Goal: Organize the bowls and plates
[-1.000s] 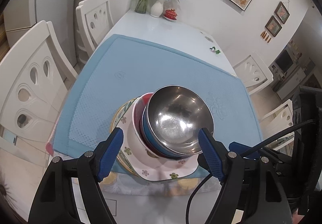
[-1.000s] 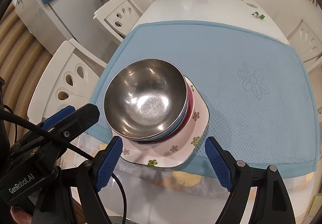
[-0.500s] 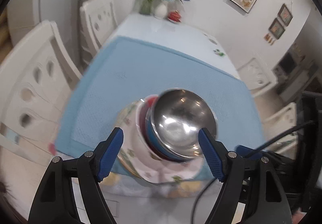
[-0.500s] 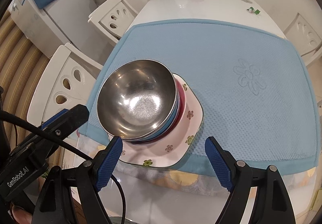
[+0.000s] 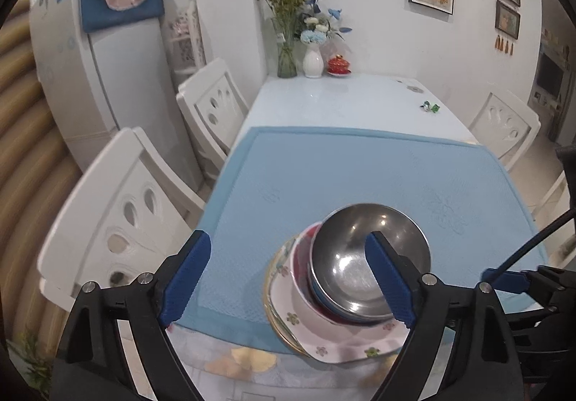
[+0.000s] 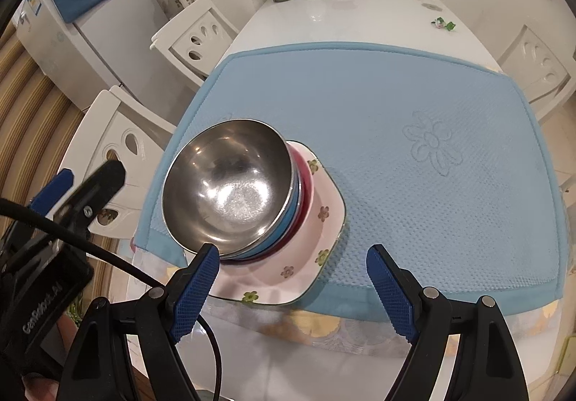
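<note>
A steel bowl (image 5: 342, 253) (image 6: 230, 192) tops a stack: a blue bowl (image 6: 294, 201), then a red bowl (image 6: 306, 185), on a pink flowered square plate (image 6: 324, 231) (image 5: 324, 339) over a yellow-rimmed plate (image 5: 270, 296). The stack stands at the near edge of the blue mat (image 5: 360, 170) (image 6: 414, 105). My left gripper (image 5: 286, 246) hovers above it with jaws opening; the stack shows behind its right finger, untouched by the pads. My right gripper (image 6: 292, 253) is open over the plate's near corner, holding nothing.
White chairs (image 5: 118, 221) (image 6: 194, 37) line the table's left side, another chair (image 5: 504, 127) the right. Two flower vases (image 5: 313, 60) and a red lidded cup (image 5: 338, 64) stand at the far end. A small green item (image 6: 444, 23) lies far right. A fridge (image 5: 108, 76) stands behind.
The left view tilted up toward the room and rolled; the stack slid lower and to the right in it, and the left jaws stand wider. The right gripper stayed almost still.
</note>
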